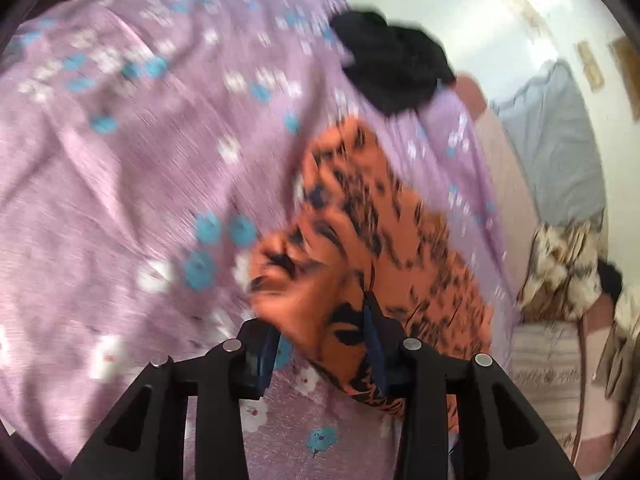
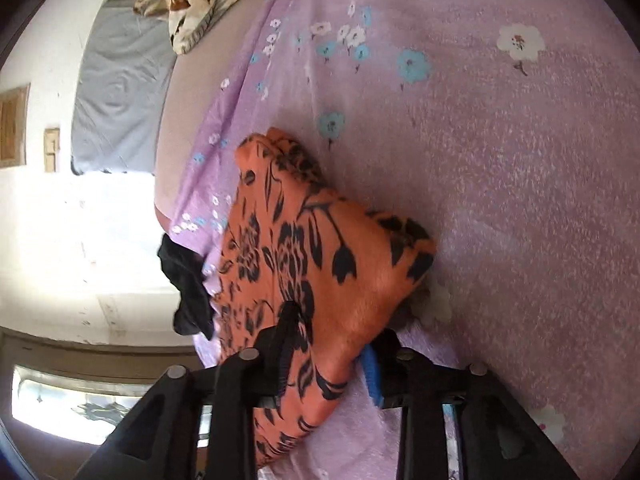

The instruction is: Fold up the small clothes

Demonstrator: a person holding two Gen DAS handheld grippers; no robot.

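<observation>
Two claws angled down over the bedsheet (image 2: 500,200), left claw (image 1: 324,356) and right claw (image 2: 326,354) parted around orange garment (image 2: 304,248).

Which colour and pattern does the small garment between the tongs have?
Orange with a black floral print; the right wrist view shows it best.

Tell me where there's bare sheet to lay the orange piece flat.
Bare purple floral sheet lies open beyond the orange floral garment. It's crowded toward the bed edge, where the black garment sits.
</observation>
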